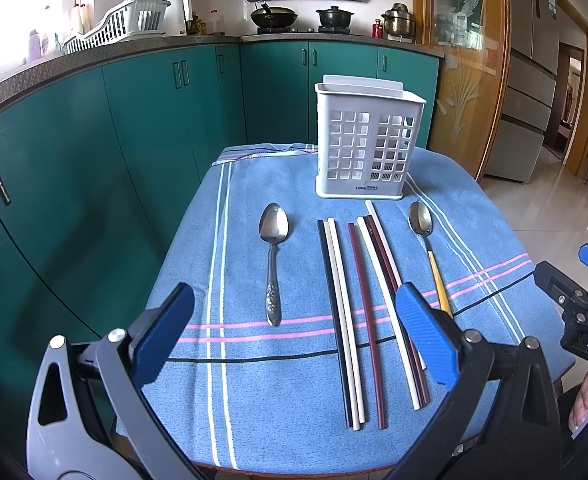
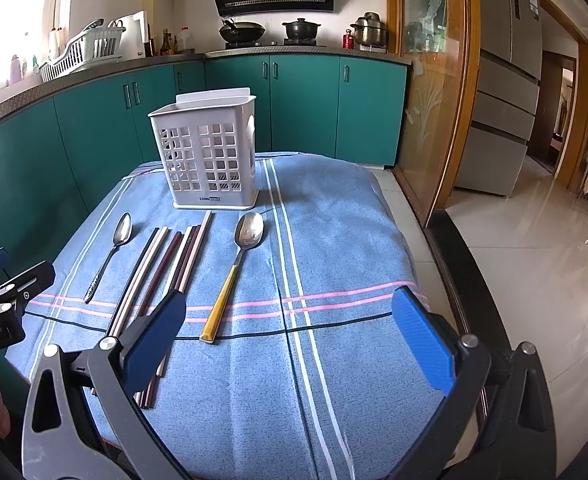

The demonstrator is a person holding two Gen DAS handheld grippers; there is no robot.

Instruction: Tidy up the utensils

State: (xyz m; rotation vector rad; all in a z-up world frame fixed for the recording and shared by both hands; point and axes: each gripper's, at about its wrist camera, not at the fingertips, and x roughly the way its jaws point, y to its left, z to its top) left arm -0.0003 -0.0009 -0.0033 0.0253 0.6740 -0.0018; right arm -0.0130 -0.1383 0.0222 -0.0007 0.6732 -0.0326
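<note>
Six chopsticks [image 1: 357, 312] lie side by side on the blue cloth [image 1: 254, 400], with a silver spoon [image 1: 273, 256] on their left and a yellow-handled spoon [image 2: 234, 272] on their right. A white holder [image 1: 363, 152] stands just behind them. The left gripper [image 1: 294, 336] and the right gripper [image 2: 290, 336] hang above the near edge, both with jaws wide apart and holding nothing.

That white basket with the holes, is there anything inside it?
Through the holes of the white basket, only a dark slotted floor shows at the bottom right; no utensils. The solid lower band and far side hide the rest.
</note>
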